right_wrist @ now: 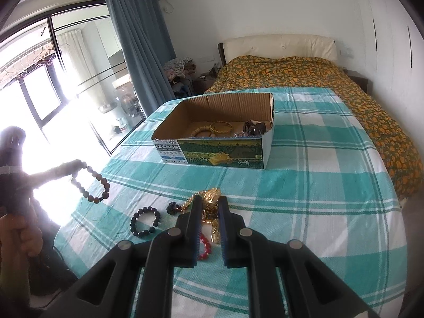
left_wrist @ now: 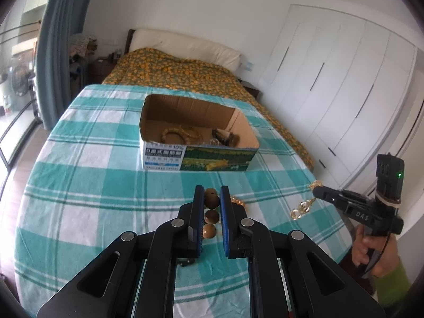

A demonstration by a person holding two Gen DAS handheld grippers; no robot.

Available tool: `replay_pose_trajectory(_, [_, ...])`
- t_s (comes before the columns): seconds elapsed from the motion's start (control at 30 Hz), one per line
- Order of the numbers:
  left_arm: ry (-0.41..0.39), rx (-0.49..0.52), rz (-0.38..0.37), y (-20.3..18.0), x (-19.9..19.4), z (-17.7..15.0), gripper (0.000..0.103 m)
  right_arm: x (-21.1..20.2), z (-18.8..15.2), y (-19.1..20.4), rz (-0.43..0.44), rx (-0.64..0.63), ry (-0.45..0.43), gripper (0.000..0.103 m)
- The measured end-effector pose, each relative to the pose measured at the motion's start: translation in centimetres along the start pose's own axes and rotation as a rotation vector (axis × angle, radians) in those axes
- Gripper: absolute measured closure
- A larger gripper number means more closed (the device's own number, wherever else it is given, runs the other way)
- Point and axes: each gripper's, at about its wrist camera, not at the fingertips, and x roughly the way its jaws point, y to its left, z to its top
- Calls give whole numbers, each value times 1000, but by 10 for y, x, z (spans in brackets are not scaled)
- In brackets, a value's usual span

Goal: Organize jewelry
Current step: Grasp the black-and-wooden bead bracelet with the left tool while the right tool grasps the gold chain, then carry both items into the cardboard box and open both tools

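Note:
My left gripper (left_wrist: 212, 193) is shut on a brown wooden bead bracelet (left_wrist: 212, 203), held above the checked tablecloth; in the right wrist view that bracelet (right_wrist: 90, 182) hangs as a loop at the far left. My right gripper (right_wrist: 210, 201) is shut on a gold chain (right_wrist: 210, 197), whose links (left_wrist: 302, 209) dangle from it in the left wrist view. An open cardboard box (left_wrist: 198, 159) stands farther back on the table, with a beige bead bracelet (right_wrist: 202, 129), a gold bangle (right_wrist: 221, 127) and dark pieces inside.
On the cloth below the right gripper lie a black bead bracelet (right_wrist: 145, 221), a red bead string (right_wrist: 205, 246) and a small dark piece (right_wrist: 172, 208). A bed (right_wrist: 304, 71) lies beyond the table, a wardrobe (left_wrist: 344, 92) to the right, and a window and curtain (right_wrist: 137, 39) to the left.

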Motion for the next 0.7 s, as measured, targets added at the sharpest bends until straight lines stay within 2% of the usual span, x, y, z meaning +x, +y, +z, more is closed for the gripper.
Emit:
replay_pose_trajectory(0.47, [-13, 26, -25, 4, 29, 66, 94, 16, 77, 18, 29, -73, -43, 91])
replay_pose_trajectory(0.7, [-11, 34, -24, 7, 58, 100, 94, 43, 124, 27, 28, -109, -60, 91])
